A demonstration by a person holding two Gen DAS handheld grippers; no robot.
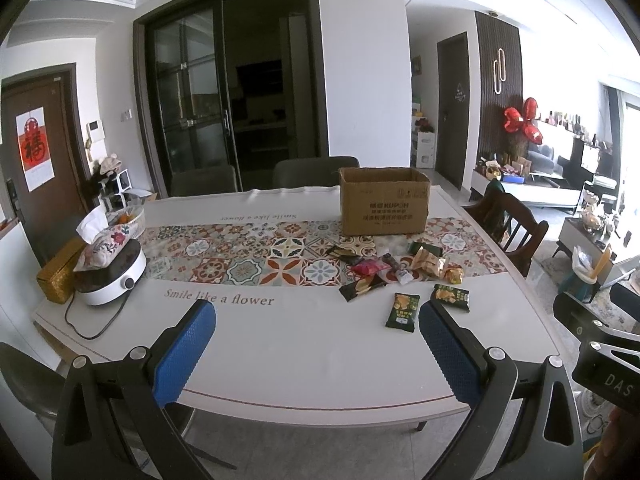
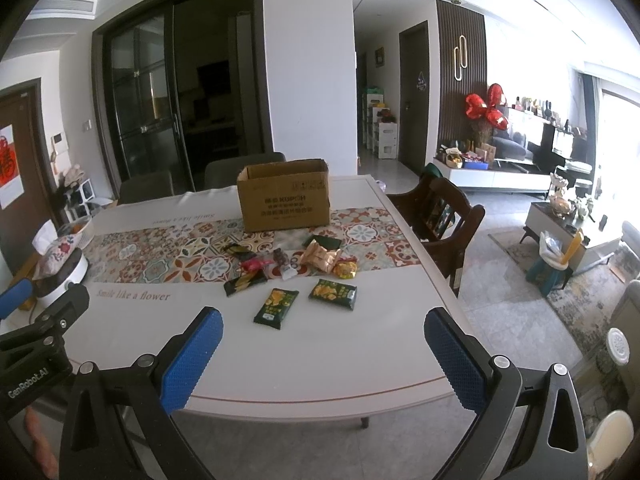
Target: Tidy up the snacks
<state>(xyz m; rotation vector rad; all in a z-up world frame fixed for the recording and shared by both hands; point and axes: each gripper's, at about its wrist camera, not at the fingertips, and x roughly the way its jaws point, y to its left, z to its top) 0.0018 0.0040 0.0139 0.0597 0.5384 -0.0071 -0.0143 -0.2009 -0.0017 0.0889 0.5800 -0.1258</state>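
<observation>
Hovering empty at frame bottom: left gripper (image 1: 318, 322) and right gripper (image 2: 323, 328), jaws spread wide, textured blue pads (image 2: 192, 354). Centre frame: crinkly foil snack packets (image 2: 304, 268), two flat green ones (image 2: 276, 307) nearest, scattered before an open-topped cardboard box (image 2: 283, 196), likely their destination.

A white table (image 1: 304, 344) carries a tiled runner (image 1: 248, 256) across its middle. At its left end a floral tissue pouch (image 1: 105, 245) lies on a round white cooker (image 1: 110, 280), with a gold box (image 1: 59, 276) just beside it. A dark wooden chair (image 2: 440, 216) stands at the right end, and red balloons (image 2: 486, 110) hang well beyond it.
</observation>
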